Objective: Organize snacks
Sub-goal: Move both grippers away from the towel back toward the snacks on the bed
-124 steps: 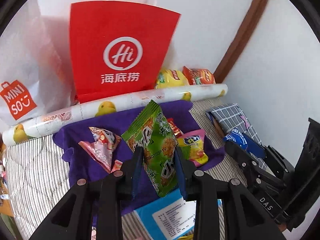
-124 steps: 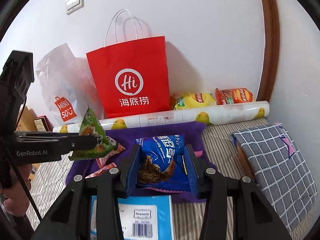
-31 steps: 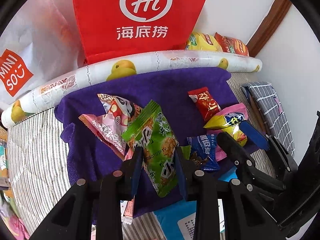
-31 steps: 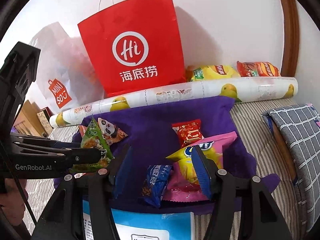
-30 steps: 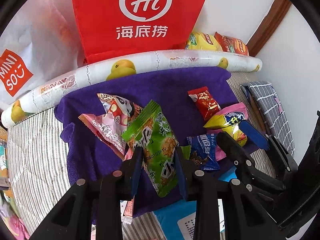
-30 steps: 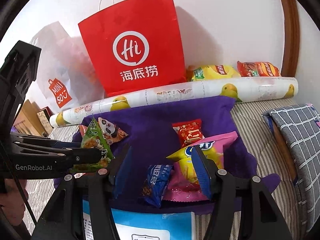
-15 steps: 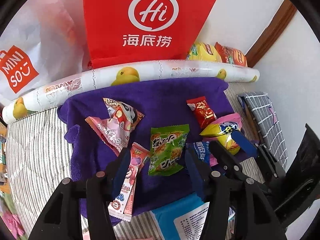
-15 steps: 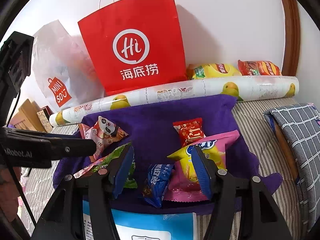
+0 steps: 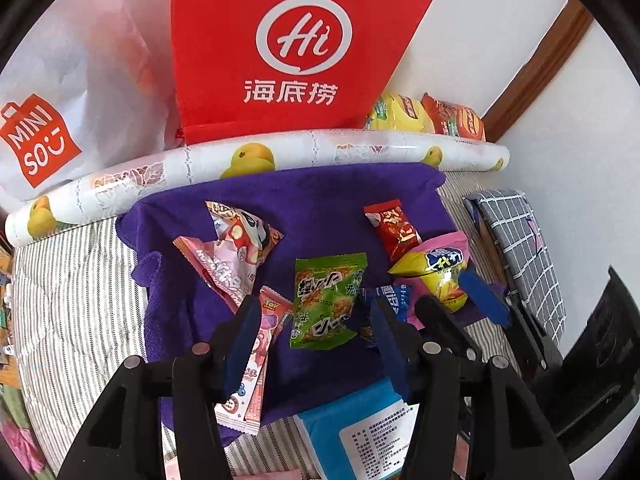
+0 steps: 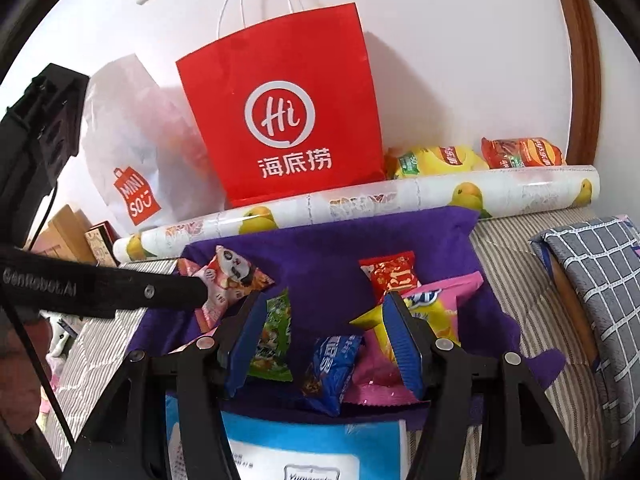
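A purple cloth (image 9: 320,200) is spread over the striped bed. The green snack packet (image 9: 326,300) lies flat, unheld, between the parted jaws of the left gripper (image 9: 312,332). It looks light, crinkly and slippery; a crimped edge is probably best pinched. The right gripper (image 10: 324,344) is held apart, empty.

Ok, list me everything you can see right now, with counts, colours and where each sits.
Purple cloth: 1, spread on the striped bedding.
Green snack packet: 1, cloth centre, lying flat.
Pink packets: 2, cloth left.
Toy Story packet: 1, pink, cloth's near edge.
Red packet: 1, cloth right.
Yellow-pink packet: 1, below the red.
Blue packet: 1, cloth front.
Chip bags: 2, yellow, orange, by the wall.
Fruit-print roll: 1, behind the cloth.
Red bag: 1, at the wall.
Left tool: open.
Right tool: open.
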A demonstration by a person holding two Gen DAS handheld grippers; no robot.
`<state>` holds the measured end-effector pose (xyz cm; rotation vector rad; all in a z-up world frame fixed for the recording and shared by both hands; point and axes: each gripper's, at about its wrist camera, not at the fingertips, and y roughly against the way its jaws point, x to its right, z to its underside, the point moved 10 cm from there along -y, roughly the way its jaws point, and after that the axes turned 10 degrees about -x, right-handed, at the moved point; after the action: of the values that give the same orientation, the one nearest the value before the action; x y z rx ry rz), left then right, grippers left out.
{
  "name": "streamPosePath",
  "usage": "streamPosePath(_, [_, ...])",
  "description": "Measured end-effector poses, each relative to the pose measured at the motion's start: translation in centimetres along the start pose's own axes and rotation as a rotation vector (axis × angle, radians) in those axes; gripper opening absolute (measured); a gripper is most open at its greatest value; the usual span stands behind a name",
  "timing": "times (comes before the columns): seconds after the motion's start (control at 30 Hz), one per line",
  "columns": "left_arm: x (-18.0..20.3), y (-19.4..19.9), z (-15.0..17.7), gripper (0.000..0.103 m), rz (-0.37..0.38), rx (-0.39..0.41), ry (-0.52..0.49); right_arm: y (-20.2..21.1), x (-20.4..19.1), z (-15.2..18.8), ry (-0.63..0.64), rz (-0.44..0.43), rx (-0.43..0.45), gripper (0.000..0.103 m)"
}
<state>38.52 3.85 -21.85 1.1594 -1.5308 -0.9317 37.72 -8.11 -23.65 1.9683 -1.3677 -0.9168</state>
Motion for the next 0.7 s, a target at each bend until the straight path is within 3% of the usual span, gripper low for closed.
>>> streamPosePath(0.3, [-0.3, 1.2, -0.1, 0.055, 0.005, 0.024, 0.015, 3.4, 0.1, 2.7, -0.006, 0.048, 0.026, 0.06])
streamPosePath(0.7, [1.7, 2.6, 0.5, 0.055, 0.005, 0.05, -0.03, 7.8, -0.2, 8.4, 0.009, 0.113, -0.028, 0.06])
